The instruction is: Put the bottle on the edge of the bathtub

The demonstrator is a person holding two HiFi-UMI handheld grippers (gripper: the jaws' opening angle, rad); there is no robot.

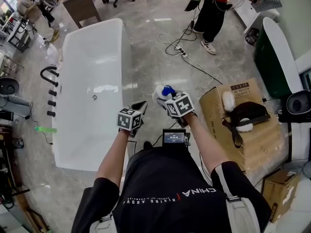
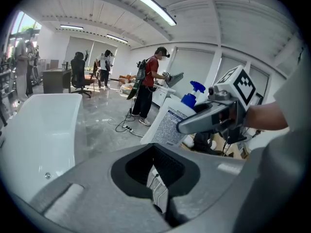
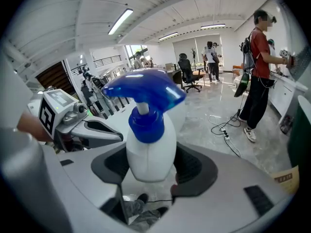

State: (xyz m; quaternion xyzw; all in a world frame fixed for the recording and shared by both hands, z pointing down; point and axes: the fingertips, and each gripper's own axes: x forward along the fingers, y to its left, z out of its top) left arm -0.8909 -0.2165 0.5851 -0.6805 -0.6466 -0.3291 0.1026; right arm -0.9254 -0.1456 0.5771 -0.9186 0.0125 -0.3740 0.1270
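A white spray bottle point(image 1: 163, 92) with a blue trigger head sits upright between the jaws of my right gripper point(image 1: 164, 99), which is shut on its body point(image 3: 148, 144). It hangs in the air over the marble floor, a little right of the white bathtub's long right rim point(image 1: 124, 62). My left gripper point(image 1: 140, 107) is just left of the bottle, nearer the tub. Its jaws point(image 2: 155, 166) meet at the far end with nothing between them. In the left gripper view the bottle's printed label point(image 2: 170, 123) shows, with the tub point(image 2: 39, 130) to the left.
Black tap fittings point(image 1: 50, 74) stand along the tub's far left side. A cardboard box point(image 1: 252, 144) with a black bag point(image 1: 250, 113) lies at the right, a smaller box point(image 1: 282, 188) near it. Cables point(image 1: 187, 52) trail over the floor towards a standing person point(image 1: 214, 8).
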